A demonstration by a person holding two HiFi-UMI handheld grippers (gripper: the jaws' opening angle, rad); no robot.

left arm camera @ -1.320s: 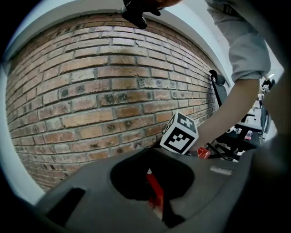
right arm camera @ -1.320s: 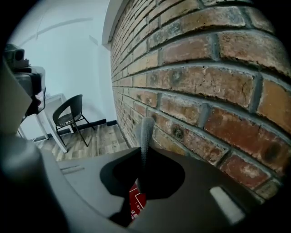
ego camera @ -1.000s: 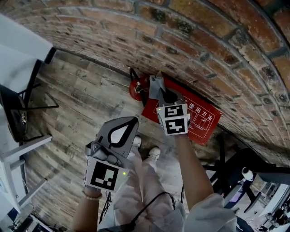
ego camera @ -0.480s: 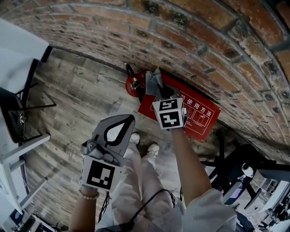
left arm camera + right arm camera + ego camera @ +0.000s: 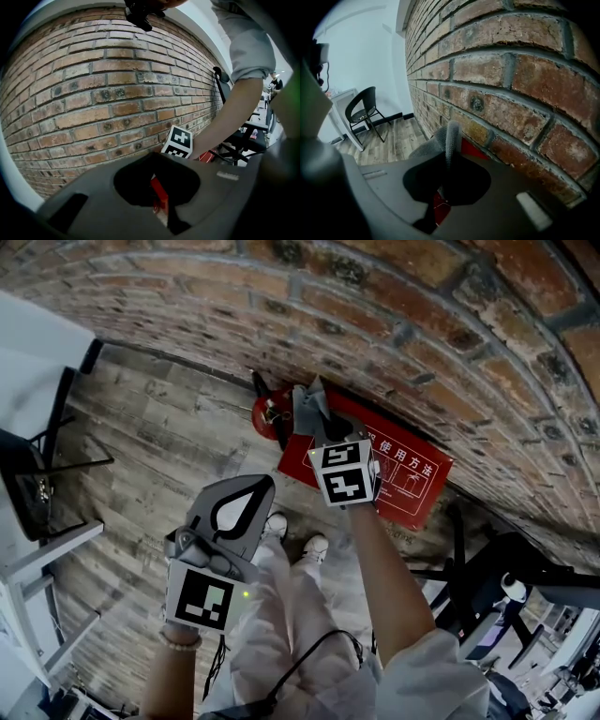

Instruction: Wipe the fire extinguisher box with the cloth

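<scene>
Gripping cloth (image 5: 306, 407) at fire extinguisher box (image 5: 412, 474) corner with right tongs (image 5: 321, 430) — left tongs (image 5: 265, 486) closed, empty, apart.

Brick wall (image 5: 422, 296) tight behind the red box (image 5: 417, 493); extinguisher (image 5: 267, 418) beside it; open floor (image 5: 169, 446) in front.

**Grey tongs, pale clothes**

The left tongs (image 5: 246, 495) and right tongs (image 5: 322, 430) are grey plastic. Each carries a black-and-white marker cube (image 5: 342, 474). The person wears pale trousers (image 5: 300, 615), a pale sleeve (image 5: 433, 673), white shoes (image 5: 315, 547) and a bead bracelet (image 5: 176, 642).
</scene>
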